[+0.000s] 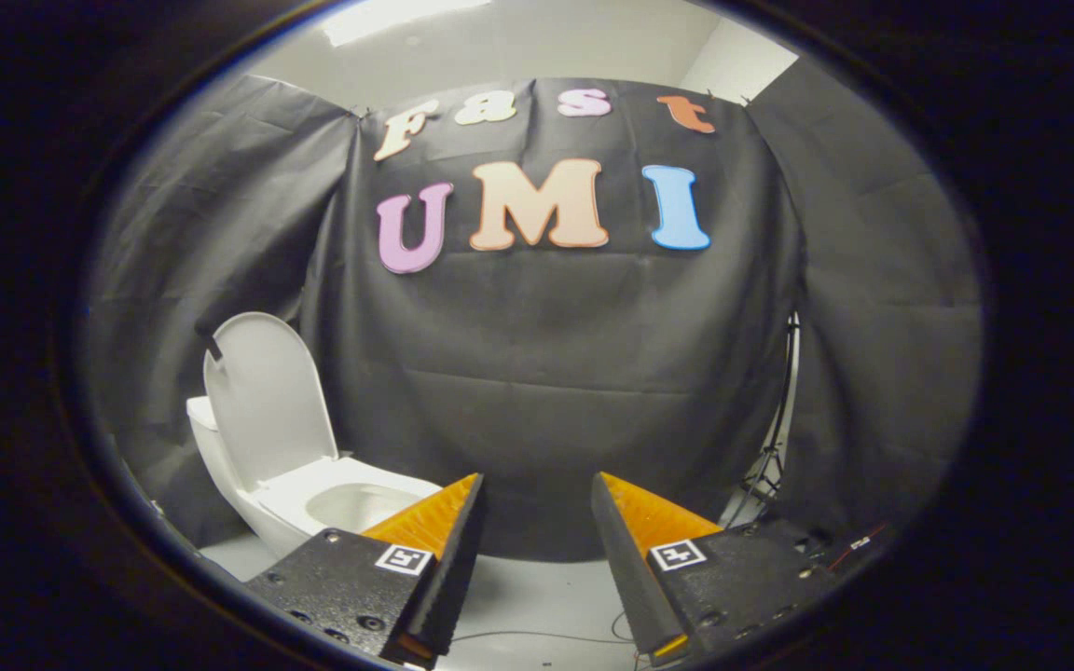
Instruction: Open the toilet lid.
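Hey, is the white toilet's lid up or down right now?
Up. The white oval plastic lid stands nearly upright behind the white toilet's open bowl. The gripper is open, its fingers apart from the toilet.

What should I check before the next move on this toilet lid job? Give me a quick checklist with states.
1. Toilet lid raised: ok, it stands upright behind the bowl.
2. Seat down and bowl exposed: ok.
3. Gripper free of load: ok, fingers apart with nothing between them.
4. Gripper clear of the toilet: ok, the toilet sits ahead and to the left of the left finger, no contact.
5. Lid steady, will not drop back: cannot tell from one still.
6. Tripod stand beyond the right finger, by the black cloth wall: ok, apart from the fingers.
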`<state>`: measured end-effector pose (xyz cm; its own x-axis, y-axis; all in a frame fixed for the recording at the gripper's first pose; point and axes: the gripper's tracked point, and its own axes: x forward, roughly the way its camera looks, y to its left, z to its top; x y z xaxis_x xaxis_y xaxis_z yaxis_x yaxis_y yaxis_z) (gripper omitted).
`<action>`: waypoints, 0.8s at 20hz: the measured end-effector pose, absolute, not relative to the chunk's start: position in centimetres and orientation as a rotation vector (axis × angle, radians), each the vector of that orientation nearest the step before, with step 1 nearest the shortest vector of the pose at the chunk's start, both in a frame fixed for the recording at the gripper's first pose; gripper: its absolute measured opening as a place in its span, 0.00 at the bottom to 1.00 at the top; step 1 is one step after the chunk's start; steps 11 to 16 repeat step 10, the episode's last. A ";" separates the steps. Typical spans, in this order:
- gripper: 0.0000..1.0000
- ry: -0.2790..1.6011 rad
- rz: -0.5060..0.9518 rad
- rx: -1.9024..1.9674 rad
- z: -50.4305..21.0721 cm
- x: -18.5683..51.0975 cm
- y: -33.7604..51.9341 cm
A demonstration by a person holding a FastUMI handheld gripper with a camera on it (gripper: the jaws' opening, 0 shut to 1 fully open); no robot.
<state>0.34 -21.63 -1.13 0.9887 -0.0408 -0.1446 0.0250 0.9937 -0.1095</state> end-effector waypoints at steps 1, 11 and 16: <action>0.71 0.161 -0.038 -0.088 -1.4 0.2 -21.9; 0.73 0.205 0.032 -0.072 -2.4 -1.2 -20.9; 0.73 0.205 0.032 -0.072 -2.4 -1.2 -20.9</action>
